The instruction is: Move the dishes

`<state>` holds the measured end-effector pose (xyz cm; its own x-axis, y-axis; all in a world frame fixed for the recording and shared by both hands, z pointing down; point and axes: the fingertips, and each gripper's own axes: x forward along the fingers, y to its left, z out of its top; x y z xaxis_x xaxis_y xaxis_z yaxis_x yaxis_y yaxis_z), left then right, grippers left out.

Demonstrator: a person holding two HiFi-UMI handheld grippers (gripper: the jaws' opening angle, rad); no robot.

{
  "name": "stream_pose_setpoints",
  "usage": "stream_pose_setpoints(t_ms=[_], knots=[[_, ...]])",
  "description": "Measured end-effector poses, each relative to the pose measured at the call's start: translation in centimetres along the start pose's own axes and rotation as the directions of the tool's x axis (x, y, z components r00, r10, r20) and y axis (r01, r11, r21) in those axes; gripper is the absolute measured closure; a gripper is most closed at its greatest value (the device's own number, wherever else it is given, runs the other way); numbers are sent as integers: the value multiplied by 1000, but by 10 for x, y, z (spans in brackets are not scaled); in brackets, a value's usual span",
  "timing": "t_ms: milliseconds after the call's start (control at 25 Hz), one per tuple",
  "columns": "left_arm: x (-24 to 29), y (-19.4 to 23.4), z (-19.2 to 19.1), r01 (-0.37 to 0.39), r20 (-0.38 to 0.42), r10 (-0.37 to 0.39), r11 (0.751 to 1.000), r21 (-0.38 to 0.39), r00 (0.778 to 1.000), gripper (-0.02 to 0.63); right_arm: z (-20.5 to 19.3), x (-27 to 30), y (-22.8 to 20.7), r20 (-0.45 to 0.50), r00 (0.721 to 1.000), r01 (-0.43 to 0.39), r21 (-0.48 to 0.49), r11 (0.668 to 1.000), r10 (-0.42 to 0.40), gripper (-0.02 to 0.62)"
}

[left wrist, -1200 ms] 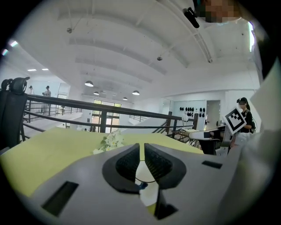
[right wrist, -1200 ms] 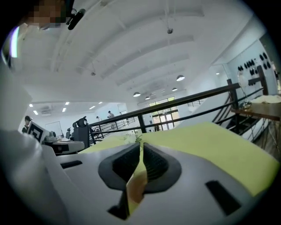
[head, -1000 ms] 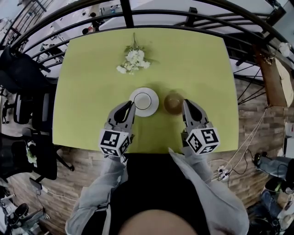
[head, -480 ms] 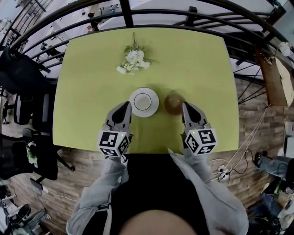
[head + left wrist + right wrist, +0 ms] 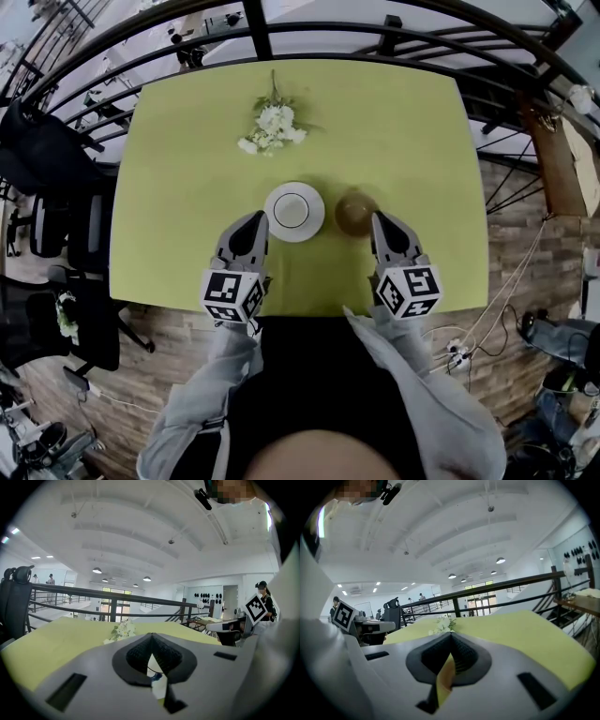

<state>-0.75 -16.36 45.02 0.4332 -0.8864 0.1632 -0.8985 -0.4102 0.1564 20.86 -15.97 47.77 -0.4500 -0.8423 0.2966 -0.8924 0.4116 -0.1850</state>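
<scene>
A white saucer (image 5: 293, 210) with a white cup on it sits mid-table on the yellow-green table (image 5: 187, 187). Just right of it stands a small brown bowl (image 5: 355, 212). My left gripper (image 5: 258, 218) is shut and empty, its tip just left of the saucer's near rim. My right gripper (image 5: 378, 219) is also shut and empty, its tip beside the brown bowl's near right edge. In the left gripper view the jaws (image 5: 151, 640) meet, with a sliver of white showing behind them. In the right gripper view the jaws (image 5: 451, 638) meet over a yellow-brown sliver.
A bunch of white flowers (image 5: 272, 127) lies at the far middle of the table. A black railing (image 5: 309, 33) curves round the far side. Chairs (image 5: 56, 225) stand to the left, a wooden shelf (image 5: 562, 159) and floor cables to the right.
My left gripper has drawn slightly back and left, off the saucer's rim. The right gripper and the dishes stay as they were.
</scene>
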Motion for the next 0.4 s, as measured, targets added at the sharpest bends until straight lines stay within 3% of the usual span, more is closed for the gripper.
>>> stream_pose_setpoints(t_ms=[400], knots=[[2,0,-6,2,-9,-1,1000,3,1000,591,-2,1,2,-1,1000,-5,9,1000,5,589]])
